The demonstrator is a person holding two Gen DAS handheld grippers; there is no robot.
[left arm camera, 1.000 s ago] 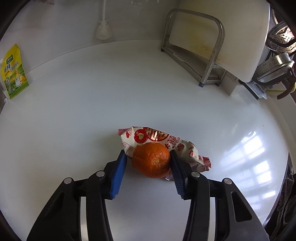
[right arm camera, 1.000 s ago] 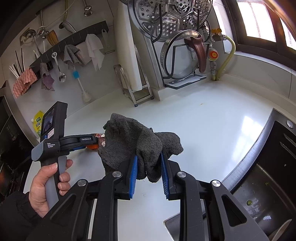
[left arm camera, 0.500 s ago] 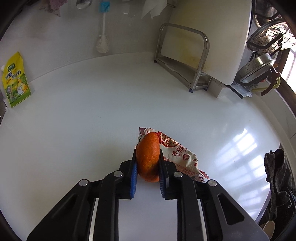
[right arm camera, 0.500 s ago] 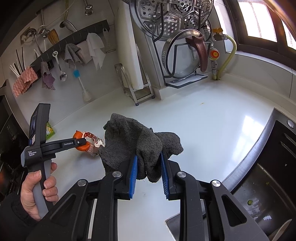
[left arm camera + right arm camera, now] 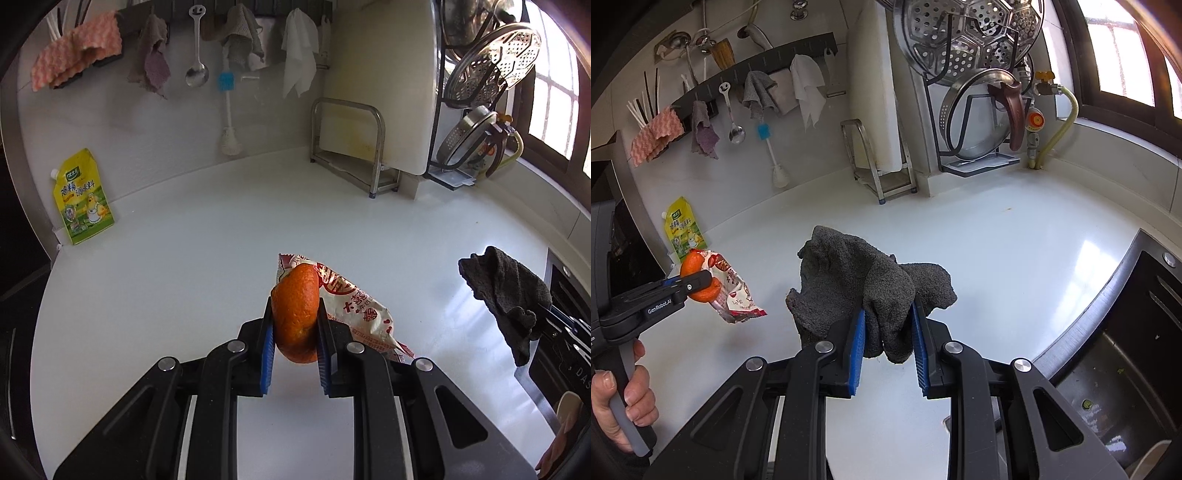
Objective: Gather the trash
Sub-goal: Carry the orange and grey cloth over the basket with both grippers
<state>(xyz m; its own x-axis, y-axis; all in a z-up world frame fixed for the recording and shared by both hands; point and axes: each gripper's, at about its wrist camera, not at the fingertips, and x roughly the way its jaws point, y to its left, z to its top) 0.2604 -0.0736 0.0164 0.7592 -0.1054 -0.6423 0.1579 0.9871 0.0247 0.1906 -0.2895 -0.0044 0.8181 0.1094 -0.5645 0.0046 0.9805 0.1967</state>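
Observation:
My left gripper is shut on an orange peel and on the red and white snack wrapper beside it. It holds both above the white countertop. In the right wrist view the left gripper is at the left with the peel and the wrapper hanging from it. My right gripper is shut on a dark grey rag, held above the counter. The rag also shows at the right of the left wrist view.
A yellow pouch leans on the back wall. A cutting board in a metal stand and a rack with pot lids stand at the back. A dark sink lies at the right. Cloths and utensils hang on a wall rail.
My left gripper closed on the orange peel and wrapper and lifted them off the counter. The right gripper has held the rag still.

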